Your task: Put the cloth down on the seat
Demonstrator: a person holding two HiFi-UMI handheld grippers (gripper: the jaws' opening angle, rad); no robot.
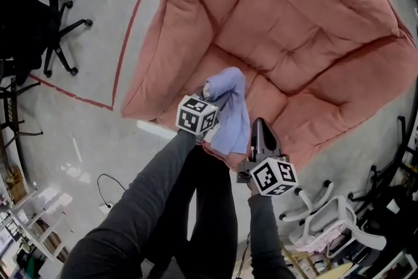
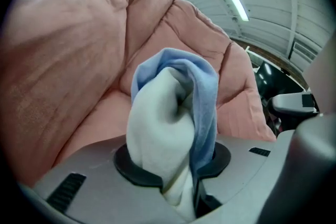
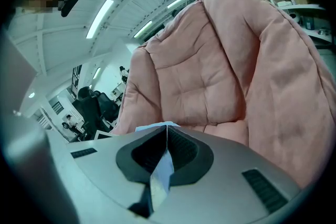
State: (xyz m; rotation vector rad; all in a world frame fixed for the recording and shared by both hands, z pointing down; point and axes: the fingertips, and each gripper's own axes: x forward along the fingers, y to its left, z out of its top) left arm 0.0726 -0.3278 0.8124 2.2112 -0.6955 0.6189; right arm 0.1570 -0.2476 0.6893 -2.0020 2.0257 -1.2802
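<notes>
A light blue cloth (image 1: 230, 109) hangs bunched over the front edge of a big pink cushioned chair (image 1: 307, 42). My left gripper (image 1: 212, 98) is shut on a thick wad of the cloth (image 2: 169, 118), which bulges up out of the jaws and hides the fingertips. In the left gripper view, the left gripper (image 2: 176, 165) points at the chair's seat and back (image 2: 79, 50). My right gripper (image 1: 258, 127) sits just right of the cloth and is shut on a thin edge of it (image 3: 160, 173). In the right gripper view, the right gripper (image 3: 167, 139) faces the tufted chair back (image 3: 210, 76).
Black office chairs (image 1: 59, 29) stand at the left beside a red tape line (image 1: 134, 16) on the grey floor. A white chair (image 1: 333, 219) is at the lower right. A cable (image 1: 104, 189) lies on the floor near the person's legs (image 1: 196, 219).
</notes>
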